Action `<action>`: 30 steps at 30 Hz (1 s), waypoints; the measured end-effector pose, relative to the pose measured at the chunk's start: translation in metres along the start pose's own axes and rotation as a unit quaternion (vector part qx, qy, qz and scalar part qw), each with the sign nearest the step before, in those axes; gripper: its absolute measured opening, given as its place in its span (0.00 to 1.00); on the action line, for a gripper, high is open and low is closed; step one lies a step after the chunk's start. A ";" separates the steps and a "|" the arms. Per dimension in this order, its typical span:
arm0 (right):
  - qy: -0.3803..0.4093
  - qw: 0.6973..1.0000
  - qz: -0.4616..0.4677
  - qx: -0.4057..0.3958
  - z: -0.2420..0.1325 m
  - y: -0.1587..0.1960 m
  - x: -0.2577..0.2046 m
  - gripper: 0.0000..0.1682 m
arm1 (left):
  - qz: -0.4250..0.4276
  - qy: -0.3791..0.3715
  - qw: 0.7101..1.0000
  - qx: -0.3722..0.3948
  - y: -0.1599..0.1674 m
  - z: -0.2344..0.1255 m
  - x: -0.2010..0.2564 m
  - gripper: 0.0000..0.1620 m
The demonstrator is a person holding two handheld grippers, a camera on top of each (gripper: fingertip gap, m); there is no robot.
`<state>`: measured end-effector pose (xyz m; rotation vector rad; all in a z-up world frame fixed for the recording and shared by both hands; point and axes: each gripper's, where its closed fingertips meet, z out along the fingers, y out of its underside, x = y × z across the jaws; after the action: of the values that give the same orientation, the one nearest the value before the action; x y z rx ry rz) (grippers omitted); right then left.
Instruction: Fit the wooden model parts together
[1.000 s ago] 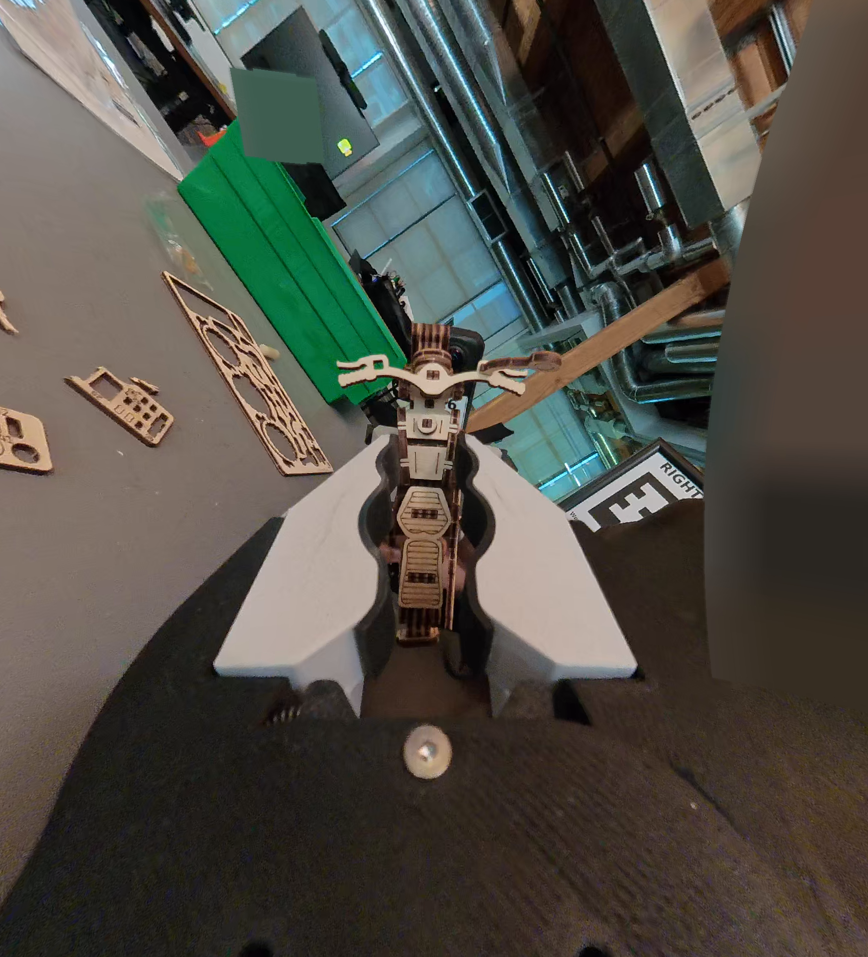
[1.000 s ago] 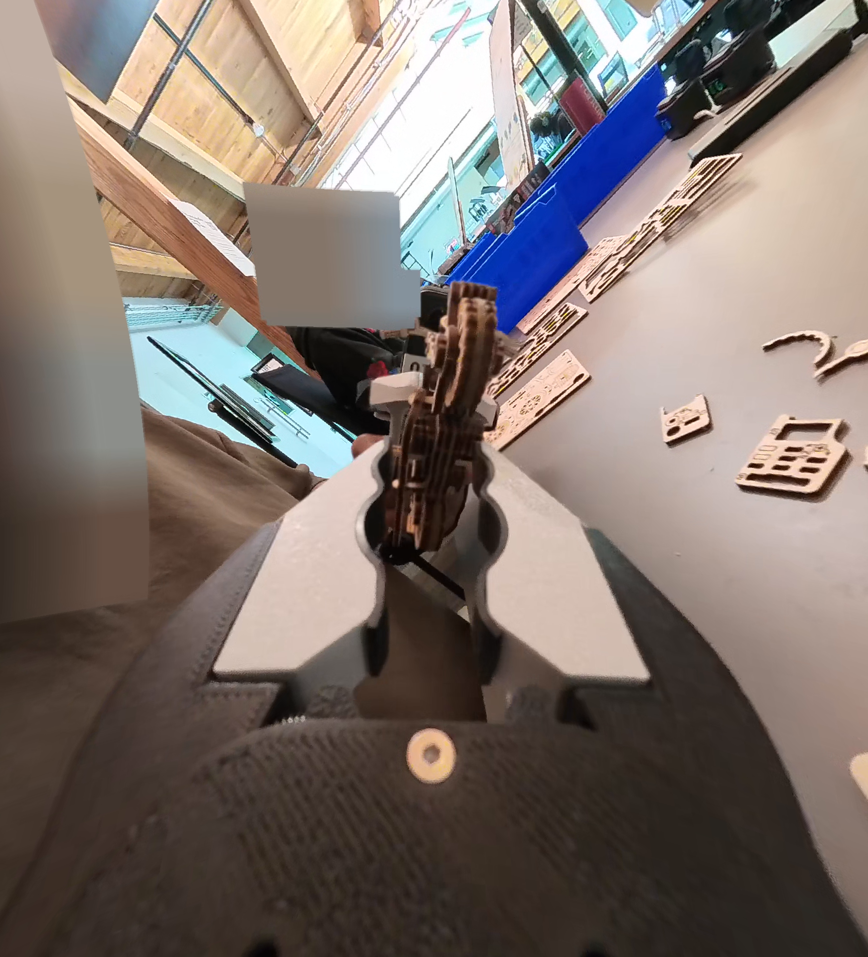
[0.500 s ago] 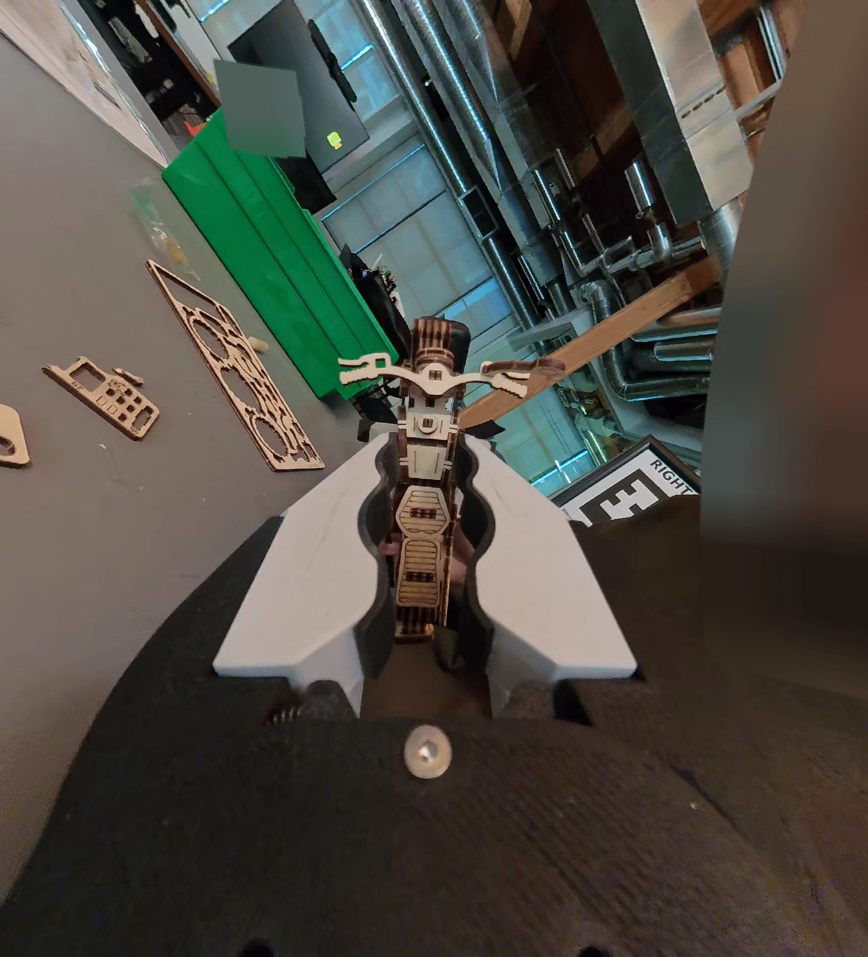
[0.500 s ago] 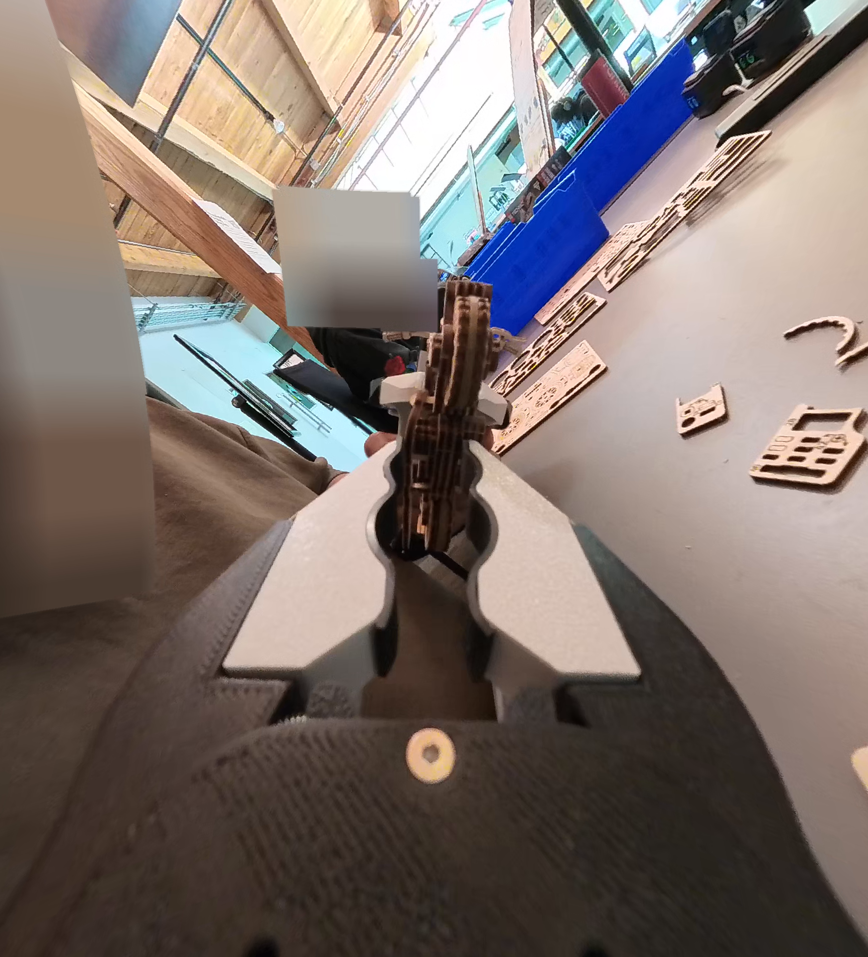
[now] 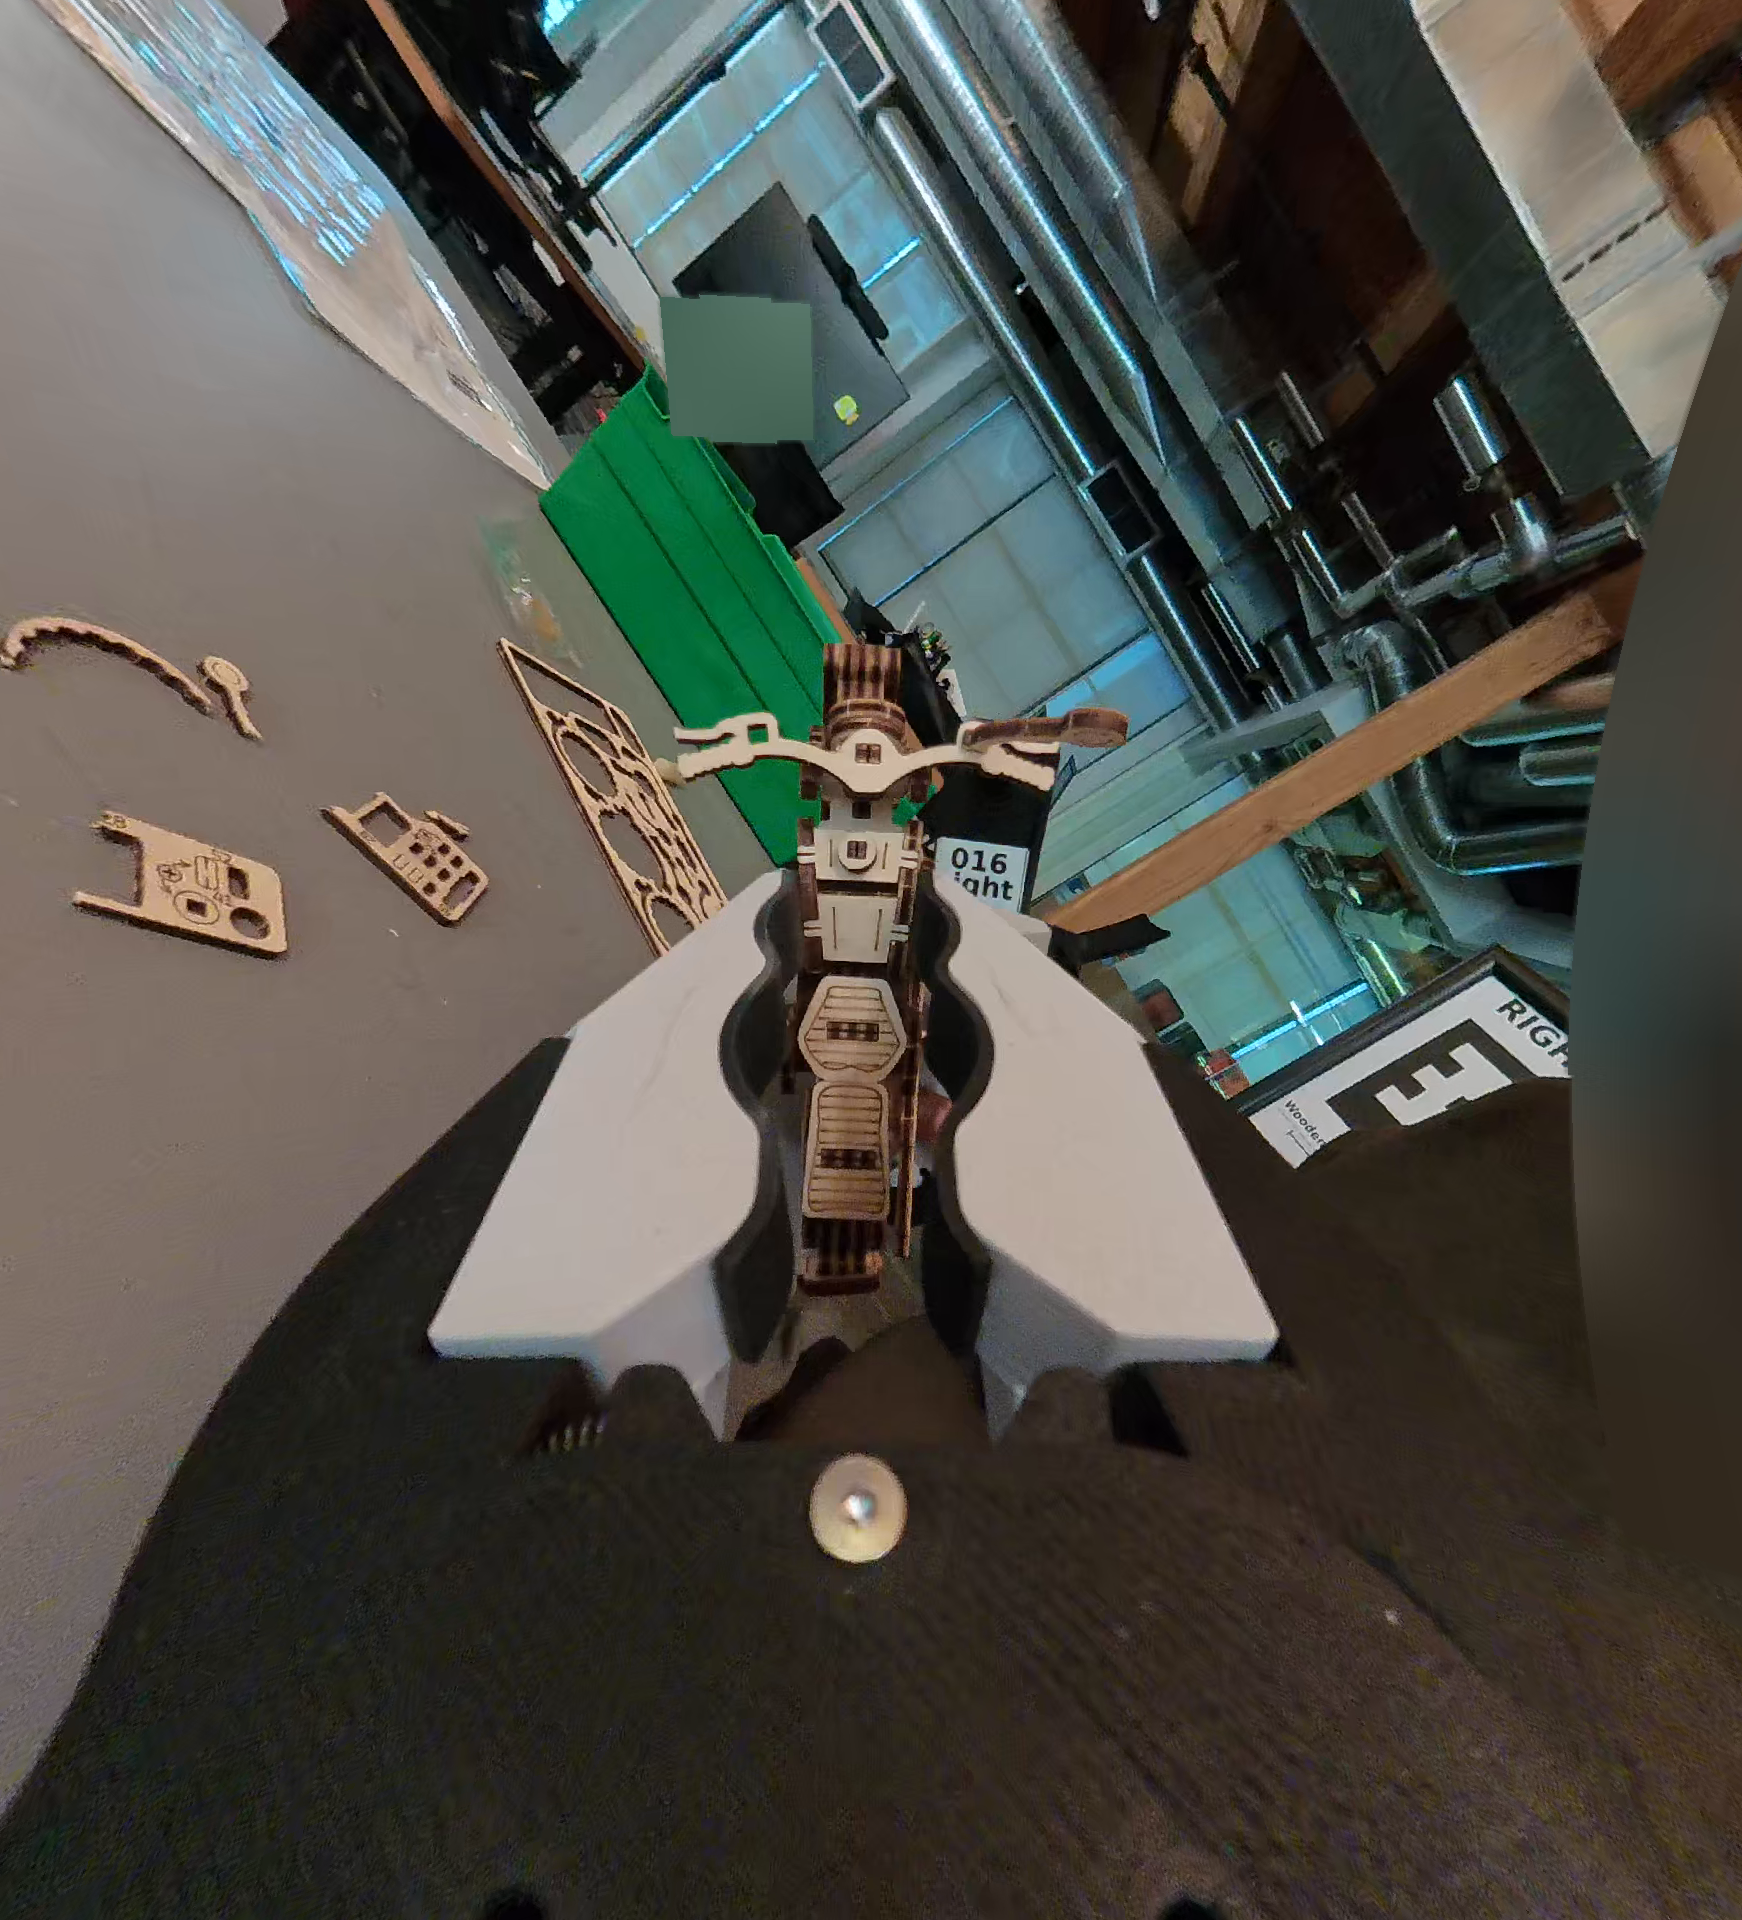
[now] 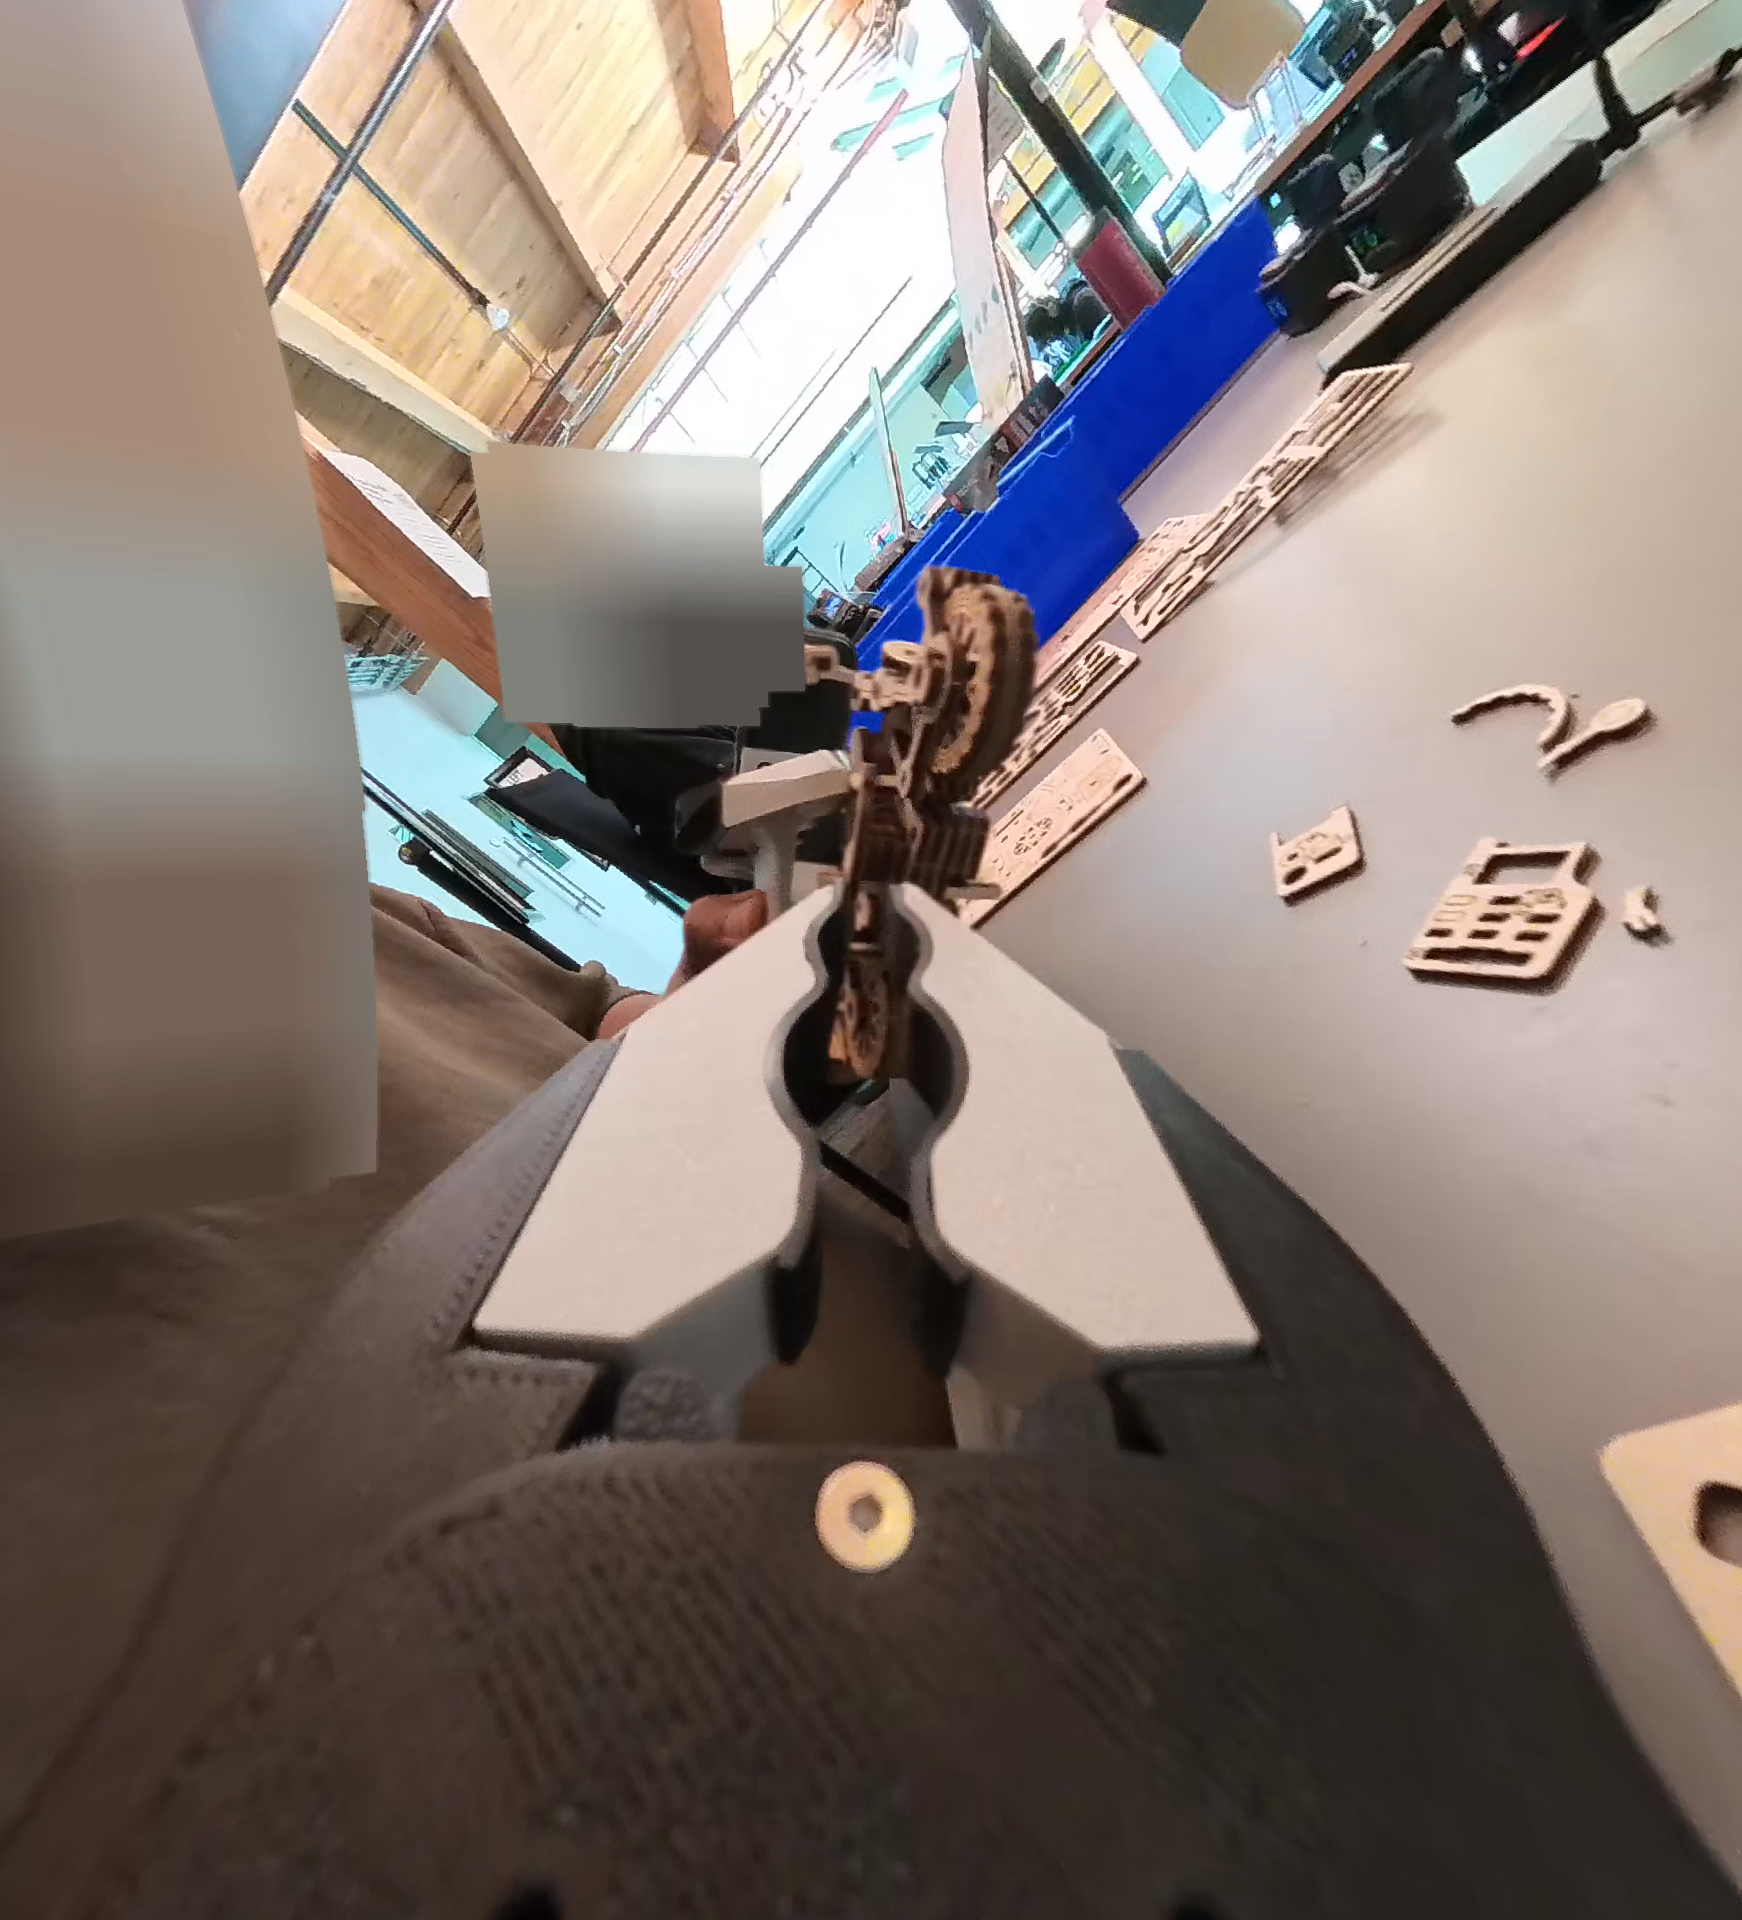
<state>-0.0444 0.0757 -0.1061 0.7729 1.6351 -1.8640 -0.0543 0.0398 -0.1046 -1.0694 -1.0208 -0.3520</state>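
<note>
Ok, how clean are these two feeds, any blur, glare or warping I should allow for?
Left wrist view: the wooden motorcycle model between the left gripper fingers is sharp; pipes and table edge bend with the wide-angle lens. Right wrist view: blown-out windows up top, the model in the right gripper slightly soft, loose wooden parts on the table readable.

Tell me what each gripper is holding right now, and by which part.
Both hold the same wooden motorcycle model. The left gripper clamps its body at the seat and tank, handlebars sticking out. The right gripper pinches the model's lower part from the other side.
</note>
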 end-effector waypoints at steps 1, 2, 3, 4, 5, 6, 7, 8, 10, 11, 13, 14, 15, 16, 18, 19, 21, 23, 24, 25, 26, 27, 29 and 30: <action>-0.003 1.000 -0.005 -0.001 0.002 0.000 -0.002 0.02 | 0.000 -0.001 1.000 0.001 0.000 0.000 0.000 0.11; -0.006 1.000 -0.010 -0.003 0.003 0.001 -0.005 0.02 | 0.001 -0.002 1.000 0.002 0.000 0.000 0.000 0.11; -0.004 1.000 -0.016 -0.006 0.005 0.002 -0.006 0.02 | 0.002 -0.003 1.000 0.001 0.000 0.000 0.000 0.11; -0.003 1.000 -0.022 -0.008 0.006 0.003 -0.007 0.02 | 0.005 -0.005 1.000 0.000 0.001 0.001 0.000 0.11; 0.001 1.000 -0.028 -0.008 0.007 0.002 -0.007 0.02 | 0.010 -0.007 1.000 -0.001 0.002 0.001 0.000 0.11; 0.008 0.999 -0.033 -0.009 0.007 0.002 -0.006 0.03 | 0.014 -0.009 1.000 -0.002 0.003 0.002 0.001 0.11; 0.011 0.999 -0.037 -0.012 0.007 0.003 -0.005 0.03 | 0.017 -0.012 1.000 -0.002 0.003 0.002 0.001 0.11; 0.013 0.999 -0.039 -0.015 0.007 0.003 -0.005 0.03 | 0.021 -0.014 1.000 -0.003 0.004 0.003 0.001 0.12; 0.014 0.999 -0.037 -0.017 0.007 0.004 -0.004 0.02 | 0.029 -0.020 0.999 -0.006 0.006 0.004 0.001 0.12; 0.018 0.999 -0.034 -0.021 0.008 0.006 -0.002 0.02 | 0.032 -0.020 0.999 -0.005 0.006 0.004 0.002 0.12; 0.022 0.999 -0.033 -0.023 0.008 0.007 -0.001 0.02 | 0.038 -0.023 0.999 -0.009 0.008 0.005 0.003 0.12; 0.021 0.999 -0.032 -0.022 0.008 0.007 -0.001 0.02 | 0.040 -0.024 0.999 -0.007 0.008 0.005 0.003 0.12; 0.021 0.999 -0.032 -0.023 0.008 0.007 -0.001 0.02 | 0.041 -0.024 0.999 -0.007 0.008 0.005 0.003 0.12; 0.021 0.999 -0.032 -0.024 0.008 0.007 -0.001 0.02 | 0.042 -0.025 0.999 -0.008 0.008 0.005 0.003 0.12; 0.021 0.999 -0.032 -0.025 0.008 0.007 -0.001 0.02 | 0.039 -0.023 0.999 -0.009 0.009 0.005 0.003 0.12; 0.020 0.999 -0.030 -0.025 0.008 0.007 -0.001 0.02 | 0.037 -0.021 0.999 -0.010 0.009 0.004 0.003 0.12; 0.016 0.999 -0.023 -0.026 0.008 0.008 -0.001 0.02 | 0.035 -0.019 0.999 -0.013 0.009 0.004 0.002 0.12; 0.012 0.999 -0.016 -0.026 0.007 0.008 0.000 0.02 | 0.034 -0.018 0.999 -0.014 0.010 0.004 0.003 0.12; 0.010 0.999 -0.014 -0.027 0.007 0.008 0.000 0.02 | 0.034 -0.018 0.999 -0.014 0.011 0.004 0.003 0.12; 0.010 0.999 -0.015 -0.028 0.006 0.008 -0.001 0.00 | 0.036 -0.019 0.999 -0.014 0.011 0.004 0.002 0.12; 0.011 0.999 -0.015 -0.030 0.006 0.009 0.000 0.00 | 0.036 -0.020 0.999 -0.015 0.011 0.004 0.002 0.12; 0.010 0.999 -0.016 -0.031 0.006 0.009 0.000 0.00 | 0.037 -0.020 0.999 -0.015 0.011 0.004 0.002 0.12; 0.013 0.999 -0.020 -0.034 0.006 0.009 0.000 0.00 | 0.038 -0.020 0.999 -0.016 0.011 0.004 0.002 0.12; 0.014 0.999 -0.021 -0.034 0.006 0.009 0.000 0.00 | 0.040 -0.021 0.999 -0.015 0.011 0.004 0.002 0.12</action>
<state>-0.0385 0.0683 -0.1113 0.7441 1.7364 -1.8236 -0.0482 0.0490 -0.1085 -1.1454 -1.0091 -0.2827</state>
